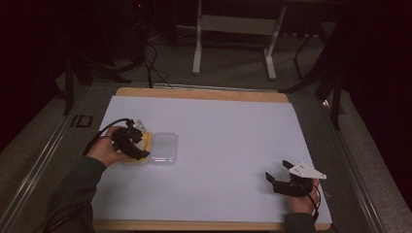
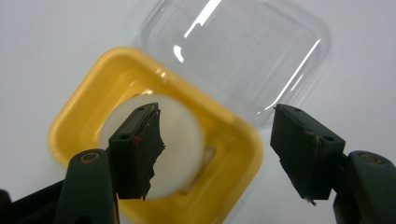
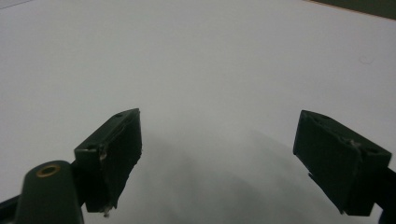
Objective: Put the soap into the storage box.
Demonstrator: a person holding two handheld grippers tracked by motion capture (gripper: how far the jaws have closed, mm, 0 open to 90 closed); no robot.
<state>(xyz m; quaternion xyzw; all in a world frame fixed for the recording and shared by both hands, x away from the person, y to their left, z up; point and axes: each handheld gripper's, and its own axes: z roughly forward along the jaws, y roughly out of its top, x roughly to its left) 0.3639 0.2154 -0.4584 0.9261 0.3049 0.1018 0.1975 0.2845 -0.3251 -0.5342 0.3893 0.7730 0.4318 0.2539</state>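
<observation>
The left gripper [image 2: 217, 140] hung over a yellow tray [image 2: 93, 93] near the left edge of the white table [image 1: 228, 141]. Its jaws stood apart, nothing pressed between them. A white round piece [image 2: 180, 135], maybe a cake, lay in the tray, partly behind one jaw. A clear lid [image 2: 238, 46] lay beside the tray, touching it. The right gripper [image 1: 281, 175] rested open on the table near its right corner, well apart from the tray.

Yellow tray [image 2: 154, 140] cut off (bottom edge); jaw hides white disc [image 2: 180, 140] partly.
</observation>
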